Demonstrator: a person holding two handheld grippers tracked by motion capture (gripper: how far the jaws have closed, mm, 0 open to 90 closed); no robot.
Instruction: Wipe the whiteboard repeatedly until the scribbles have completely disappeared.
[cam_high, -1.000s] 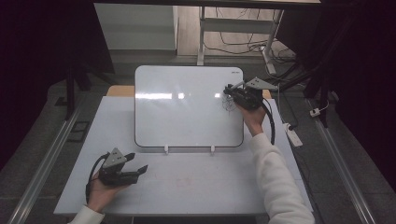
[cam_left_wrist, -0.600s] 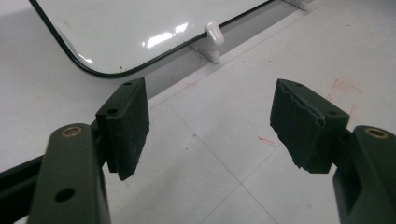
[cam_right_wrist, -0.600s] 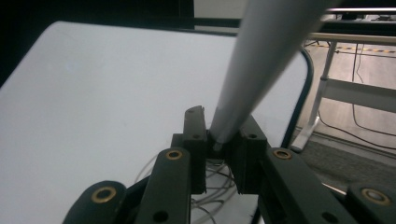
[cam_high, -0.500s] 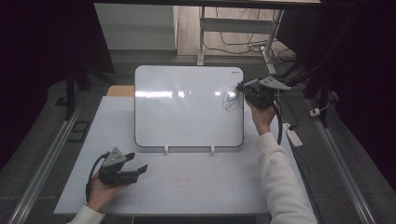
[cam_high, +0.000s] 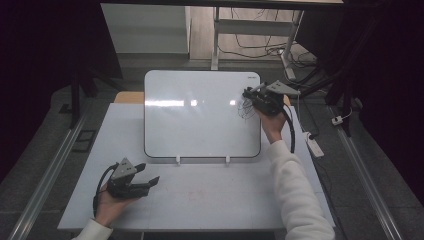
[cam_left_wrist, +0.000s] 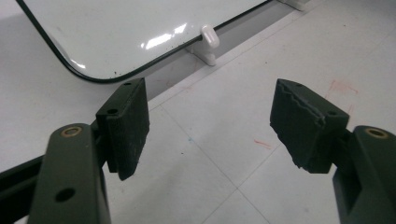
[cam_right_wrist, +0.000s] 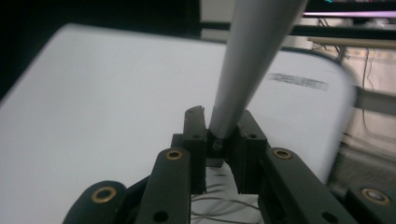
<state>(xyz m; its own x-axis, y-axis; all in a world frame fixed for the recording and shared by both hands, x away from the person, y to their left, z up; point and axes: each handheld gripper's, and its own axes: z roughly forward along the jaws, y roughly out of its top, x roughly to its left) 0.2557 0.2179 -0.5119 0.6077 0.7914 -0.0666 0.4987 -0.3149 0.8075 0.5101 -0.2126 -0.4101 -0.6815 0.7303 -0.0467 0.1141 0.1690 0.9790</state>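
floor (cam_high: 50, 165): grey, dim | table legs (cam_high: 216, 37): white | cables (cam_high: 260, 47): loose | surroundings: dark

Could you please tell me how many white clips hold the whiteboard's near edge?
2: left clip and right clip sit side by side under the whiteboard's near edge. Others along the far edge may be hidden.

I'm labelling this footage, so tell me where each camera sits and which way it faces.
High view: above the person's side, looking forward and down at the table and whiteboard; both forearms, left gripper, right gripper.
Left gripper view: on the left gripper, looking over the table at the whiteboard's edge; open fingers.
Right gripper view: on the right gripper, facing across the whiteboard, shut on a marker.
Shared: all show the whiteboard.
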